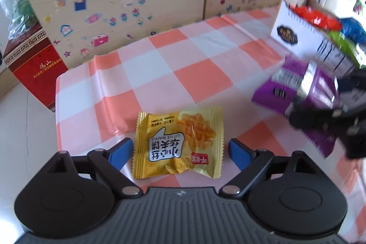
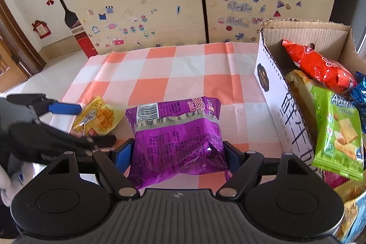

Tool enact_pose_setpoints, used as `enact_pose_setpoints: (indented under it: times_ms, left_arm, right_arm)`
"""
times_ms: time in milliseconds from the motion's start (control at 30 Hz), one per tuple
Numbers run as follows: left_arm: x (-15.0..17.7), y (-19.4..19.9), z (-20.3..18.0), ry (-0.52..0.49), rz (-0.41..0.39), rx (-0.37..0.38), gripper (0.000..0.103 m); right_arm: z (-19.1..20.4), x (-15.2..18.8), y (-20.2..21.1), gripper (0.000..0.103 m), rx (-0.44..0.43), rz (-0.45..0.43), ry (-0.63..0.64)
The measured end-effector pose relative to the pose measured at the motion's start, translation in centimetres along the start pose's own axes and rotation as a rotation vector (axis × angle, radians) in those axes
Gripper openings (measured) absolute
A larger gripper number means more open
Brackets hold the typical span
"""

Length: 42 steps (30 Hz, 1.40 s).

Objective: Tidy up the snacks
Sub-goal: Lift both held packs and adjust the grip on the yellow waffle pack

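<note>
The left gripper (image 1: pixel 178 150) stands with its blue pads wide apart on either side of a yellow waffle packet (image 1: pixel 178 144), neither pad touching it; the packet lies flat on the checked tablecloth (image 1: pixel 160 56) near the cloth's near-left corner, its long axis running across the gap between the pads. No earlier view shows how it came there. To its right, the right gripper (image 2: pixel 177 152) is clamped on a purple snack bag (image 2: pixel 176 141), pads pressed into the bag's lower sides, the bag held upright off the cloth with its barcode end pointing away. The cardboard box (image 2: pixel 274 93), already carrying red, green and blue packets, stands at the cloth's right edge, just beside the purple bag and well apart from the yellow packet. The right hand looks the nearer to the box; the middle of the cloth between them lies bare.
</note>
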<state>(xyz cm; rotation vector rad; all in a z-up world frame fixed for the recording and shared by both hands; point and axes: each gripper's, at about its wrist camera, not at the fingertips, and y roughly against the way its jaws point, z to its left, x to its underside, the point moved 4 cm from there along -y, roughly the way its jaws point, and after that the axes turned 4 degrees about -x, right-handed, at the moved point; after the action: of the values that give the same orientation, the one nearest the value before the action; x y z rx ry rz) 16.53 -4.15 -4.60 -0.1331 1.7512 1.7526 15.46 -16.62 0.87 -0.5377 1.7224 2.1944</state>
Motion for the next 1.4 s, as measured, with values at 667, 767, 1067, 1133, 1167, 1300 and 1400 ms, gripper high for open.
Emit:
enact_pose_setpoints:
  times_ms: [667, 767, 1067, 1133, 1167, 1300, 1400]
  left_arm:
    - [-0.9, 2.1, -1.9, -0.031, -0.092, 0.030, 0.041]
    - [-1.1, 2.4, -1.3, 0.020, -0.097, 0.059, 0.040]
    - [-1.4, 3.3, -0.3, 0.064, -0.111, 0.089, 0.034]
    - [-1.3, 3.1, -0.4, 0.062, -0.101, 0.103, 0.034]
    - [-1.2, 3.0, -0.5, 0.064, -0.095, 0.115, 0.039]
    - [-1.0, 2.5, 0.1, 0.109, -0.084, 0.065, 0.076]
    - [-1.2, 2.3, 0.6, 0.101, -0.096, 0.027, 0.081]
  right_arm:
    - [-0.5, -1.1, 1.0, 0.085, 0.018, -0.038, 0.003]
    - [-0.5, -1.1, 1.1, 0.085, 0.019, -0.039, 0.002]
    - [-0.6, -1.2, 1.4, 0.085, 0.018, -0.047, 0.003]
    - [-0.5, -1.2, 1.4, 0.085, 0.018, -0.044, 0.007]
    - [-0.5, -1.2, 1.3, 0.085, 0.017, -0.042, 0.006]
    - [-0.6, -1.3, 1.3, 0.085, 0.018, -0.043, 0.004]
    - [-0.6, -1.4, 1.3, 0.085, 0.020, -0.045, 0.000]
